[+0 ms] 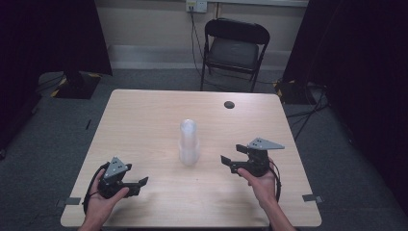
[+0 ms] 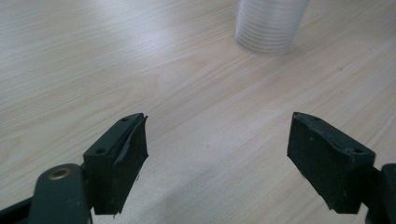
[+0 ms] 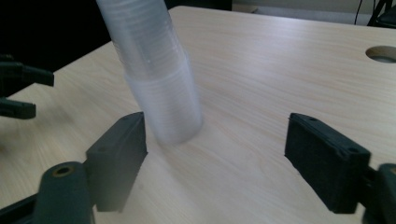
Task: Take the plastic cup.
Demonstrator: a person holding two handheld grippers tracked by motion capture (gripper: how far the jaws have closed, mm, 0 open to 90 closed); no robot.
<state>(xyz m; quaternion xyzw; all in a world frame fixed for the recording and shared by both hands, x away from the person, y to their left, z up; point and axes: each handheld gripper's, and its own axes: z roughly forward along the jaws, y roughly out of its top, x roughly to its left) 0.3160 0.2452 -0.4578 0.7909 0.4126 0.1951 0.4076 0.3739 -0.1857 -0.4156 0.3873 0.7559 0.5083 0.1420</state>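
Stack of clear plastic cups [image 1: 189,142] stands upside down near the middle of the counter [image 1: 144,115], wide rim on the wood, leaning a bit at the top in the right gripper view [image 3: 159,79]. Nothing touching it. Right gripper [image 1: 230,155] sits at about 3 o'clock of the stack, near but apart, jaws spread wide and empty, pointed toward it; in its own view the stack base sits just past the left jaw, with a gap to the pad. Left gripper [image 1: 142,182] at about 7 o'clock of the stack, well apart, low over the counter, jaws apart, nothing between them; its own view shows bare wood between the pads and the cup rim [image 2: 271,28] up at 1 o'clock. Each gripper held in a hand from the near edge. Dark round hole [image 1: 229,104] in the counter at roughly 1 o'clock of the stack. Black folding chair [image 1: 233,48] behind the far edge at 12 o'clock.
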